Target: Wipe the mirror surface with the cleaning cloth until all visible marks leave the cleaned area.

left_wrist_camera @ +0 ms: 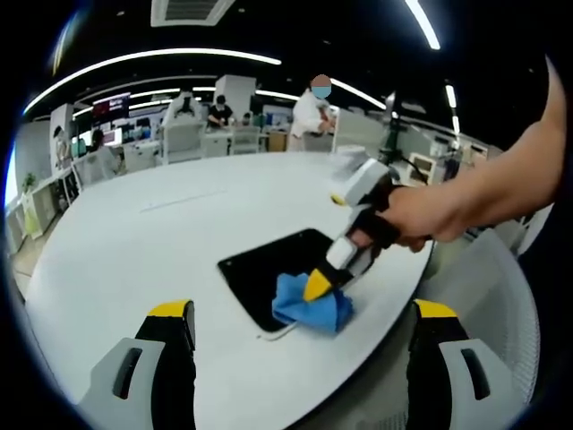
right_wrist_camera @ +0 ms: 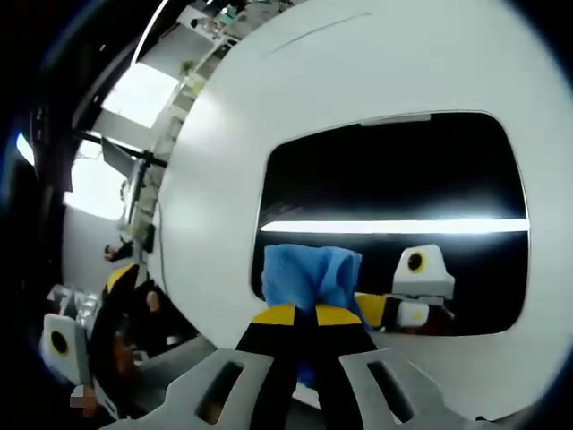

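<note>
Right gripper (right_wrist_camera: 300,315), frame bottom centre, jaws clamped on blue cleaning cloth (right_wrist_camera: 309,273), pressing dark rectangular mirror (right_wrist_camera: 394,179) on white round table (right_wrist_camera: 269,90). Left gripper (left_wrist_camera: 304,313) jaws wide apart, holding nothing.

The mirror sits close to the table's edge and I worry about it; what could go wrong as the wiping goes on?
The mirror lies flat near the table rim, so hard strokes might push it toward the edge. The right gripper pinches just a bunch of the blue cloth; it might slip out, or the jaws could scrape the glass.

Glossy mirror (right_wrist_camera: 394,193); soft blue cloth (right_wrist_camera: 309,273); seemingly matt table (left_wrist_camera: 161,233).
</note>
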Action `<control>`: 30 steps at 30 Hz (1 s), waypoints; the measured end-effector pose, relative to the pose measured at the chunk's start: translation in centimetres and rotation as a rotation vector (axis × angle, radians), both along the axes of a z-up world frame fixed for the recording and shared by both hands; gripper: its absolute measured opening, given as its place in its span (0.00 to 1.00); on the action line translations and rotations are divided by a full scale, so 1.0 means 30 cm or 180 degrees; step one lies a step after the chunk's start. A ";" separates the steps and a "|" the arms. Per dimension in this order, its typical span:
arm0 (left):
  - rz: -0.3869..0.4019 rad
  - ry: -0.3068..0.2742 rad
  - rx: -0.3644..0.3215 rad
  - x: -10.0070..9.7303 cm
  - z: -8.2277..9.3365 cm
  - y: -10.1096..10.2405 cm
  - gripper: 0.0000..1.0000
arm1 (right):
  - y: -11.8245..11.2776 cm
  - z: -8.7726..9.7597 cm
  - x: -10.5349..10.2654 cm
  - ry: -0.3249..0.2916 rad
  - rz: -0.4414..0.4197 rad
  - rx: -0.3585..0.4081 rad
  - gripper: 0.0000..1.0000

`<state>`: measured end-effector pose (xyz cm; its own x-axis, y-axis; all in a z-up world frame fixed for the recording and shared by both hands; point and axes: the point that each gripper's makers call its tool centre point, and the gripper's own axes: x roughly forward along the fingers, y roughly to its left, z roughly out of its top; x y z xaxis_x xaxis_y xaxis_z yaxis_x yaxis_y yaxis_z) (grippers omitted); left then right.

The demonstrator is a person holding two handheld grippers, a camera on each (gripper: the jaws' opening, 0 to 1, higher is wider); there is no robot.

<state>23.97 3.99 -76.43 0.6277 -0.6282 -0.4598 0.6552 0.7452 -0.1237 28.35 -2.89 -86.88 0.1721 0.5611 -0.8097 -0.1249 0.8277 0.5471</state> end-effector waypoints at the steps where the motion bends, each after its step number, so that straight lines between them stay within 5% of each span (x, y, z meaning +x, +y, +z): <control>1: -0.0008 -0.0001 0.0006 -0.001 -0.001 -0.001 1.00 | -0.001 0.000 0.000 0.0000 -0.0002 0.0002 0.00; 30: 0.0008 -0.0023 -0.0020 0.008 0.004 0.004 1.00 | -0.081 0.001 0.002 -0.0008 -0.0012 -0.0033 0.00</control>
